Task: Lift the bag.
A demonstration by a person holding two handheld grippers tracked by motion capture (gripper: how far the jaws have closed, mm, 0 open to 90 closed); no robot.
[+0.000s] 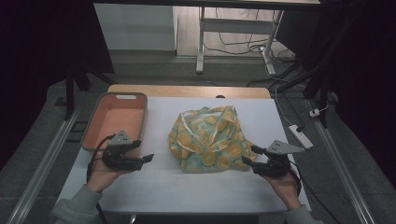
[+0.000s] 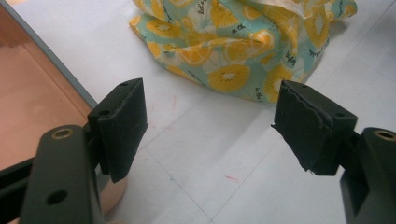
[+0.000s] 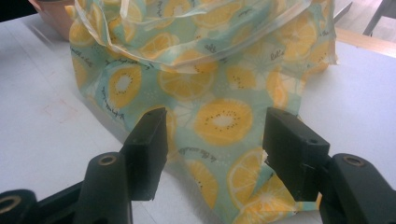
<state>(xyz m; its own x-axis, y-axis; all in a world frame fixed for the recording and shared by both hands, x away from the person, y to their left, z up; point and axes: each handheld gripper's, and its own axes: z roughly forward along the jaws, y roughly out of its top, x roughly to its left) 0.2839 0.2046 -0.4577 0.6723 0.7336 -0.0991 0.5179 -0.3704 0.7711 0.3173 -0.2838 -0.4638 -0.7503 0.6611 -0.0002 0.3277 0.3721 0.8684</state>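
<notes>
We have a crumpled cloth [image 1: 210, 139] with yellow fruit slices printed on it, lying in a heap in the middle of the white counter [image 1: 187, 186]. It looks thin, soft and light, so we think it will flop and bend when we lift it, and it will not break. It may slide a bit on the smooth counter if we push it. To the left of the cloth sits a pink tub [image 1: 116, 119], well apart from it. Our left gripper [image 1: 147, 158] hangs low between the tub and the cloth, with its jaws spread wide and nothing between them. Our right gripper [image 1: 247, 156] is at the right edge of the cloth, jaws spread too, and in the right gripper view the cloth's near corner [image 3: 243, 186] lies right between them, but they do not pinch it. We think the best places to take hold are the corners and edges, where the cloth is flat and thin. A pinch in the bunched middle would grab many folds at once.
</notes>
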